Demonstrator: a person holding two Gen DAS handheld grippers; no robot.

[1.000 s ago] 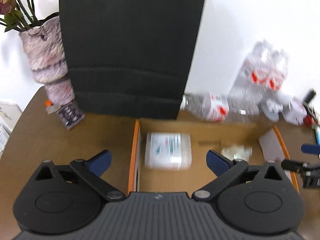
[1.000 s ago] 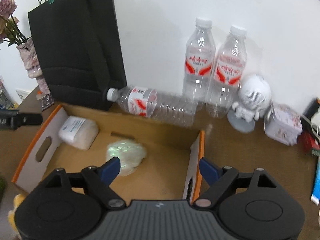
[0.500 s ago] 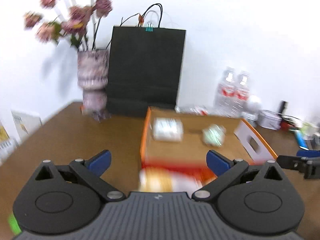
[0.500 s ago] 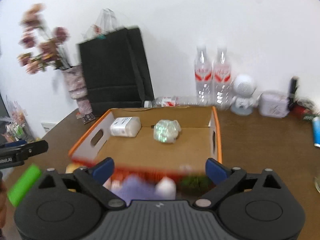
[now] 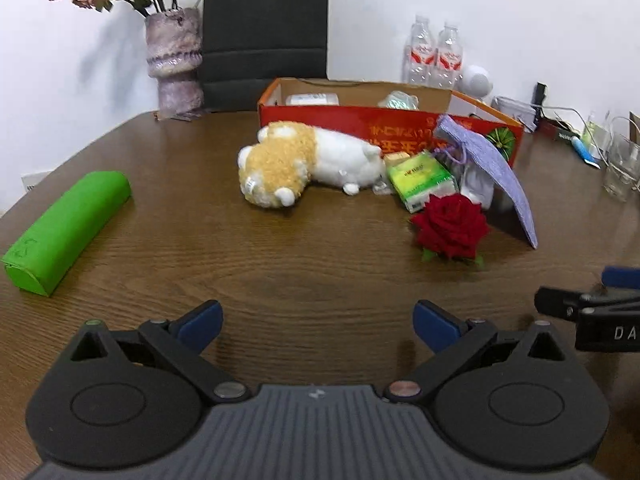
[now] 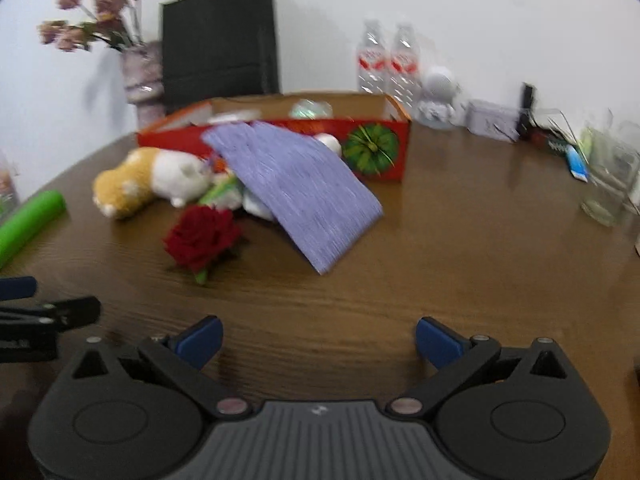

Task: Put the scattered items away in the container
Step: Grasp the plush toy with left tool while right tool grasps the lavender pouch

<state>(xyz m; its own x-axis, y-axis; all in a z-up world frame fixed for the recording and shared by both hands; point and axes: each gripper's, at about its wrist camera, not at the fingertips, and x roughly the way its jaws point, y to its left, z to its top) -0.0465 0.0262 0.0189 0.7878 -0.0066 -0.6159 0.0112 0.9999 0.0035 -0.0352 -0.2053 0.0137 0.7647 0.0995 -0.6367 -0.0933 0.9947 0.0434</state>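
Note:
A red cardboard box (image 5: 400, 126) (image 6: 376, 148) stands at the table's far side, holding a white pack (image 5: 312, 99) and a crumpled clear wrapper (image 5: 398, 100). In front of it lie a tan-and-white plush (image 5: 296, 162) (image 6: 148, 180), a green tissue pack (image 5: 422, 176), a red rose (image 5: 448, 226) (image 6: 200, 236) and a purple pouch (image 5: 492, 164) (image 6: 304, 188). A green case (image 5: 64, 228) (image 6: 28, 220) lies far left. My left gripper (image 5: 316, 322) and right gripper (image 6: 318, 338) hang open and empty over bare table, well short of the items.
Behind the box stand a black paper bag (image 5: 264, 28), a vase of dried flowers (image 5: 174, 60), two water bottles (image 5: 434, 56) and a white robot figure (image 6: 438, 98). Glasses (image 6: 608, 176) and small clutter sit at the right. Brown table (image 5: 320, 272) lies between grippers and items.
Both grippers have pulled back from over the box and sunk toward the table's near side. The scattered items in front of the box have come into view.

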